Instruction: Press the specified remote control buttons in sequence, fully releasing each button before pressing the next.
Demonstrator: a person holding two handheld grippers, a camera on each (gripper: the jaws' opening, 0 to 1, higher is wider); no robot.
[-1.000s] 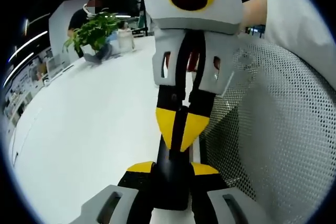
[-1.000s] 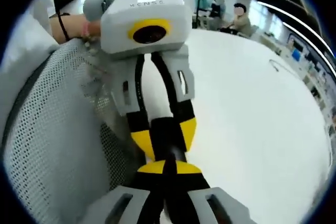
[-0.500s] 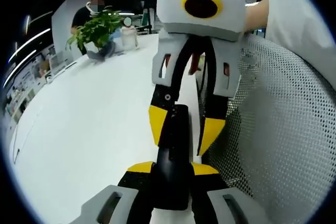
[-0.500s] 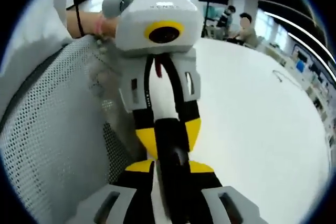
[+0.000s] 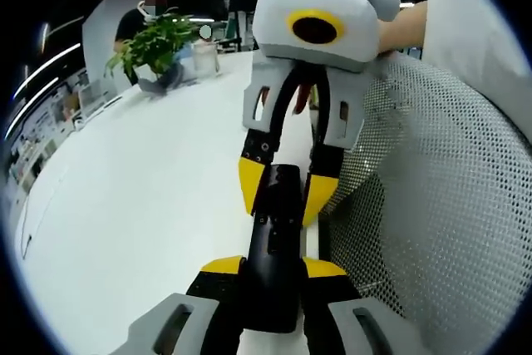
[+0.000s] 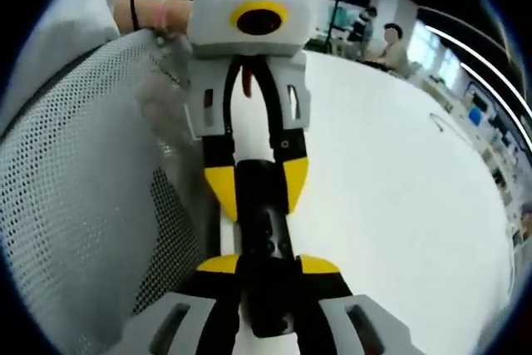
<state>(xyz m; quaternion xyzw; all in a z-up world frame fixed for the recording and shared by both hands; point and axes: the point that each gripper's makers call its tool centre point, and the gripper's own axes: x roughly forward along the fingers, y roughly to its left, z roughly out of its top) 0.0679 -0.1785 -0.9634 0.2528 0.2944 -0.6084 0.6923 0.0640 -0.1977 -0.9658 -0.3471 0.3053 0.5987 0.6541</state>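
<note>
Left gripper view has a potted plant (image 5: 151, 46) far off at ten o'clock on the white worktop (image 5: 125, 197), then the black remote control (image 5: 273, 243) running up the middle from six o'clock, its near end pinched between the left gripper (image 5: 273, 270) and its yellow-tipped jaws. From twelve o'clock the right gripper (image 5: 281, 193) reaches down, its jaws straddling the remote's far end; whether they actually touch it I cannot tell. A white mesh chair back (image 5: 432, 205) lies at three o'clock. Right gripper view mirrors this: mesh at nine o'clock, remote control (image 6: 264, 247) between the right gripper's (image 6: 264, 272) jaws, left gripper (image 6: 256, 190) opposite. The remote looks light, rigid and smooth-skinned, so likely slippery; holding it by the long side edges near one end should keep the button face free.
</note>
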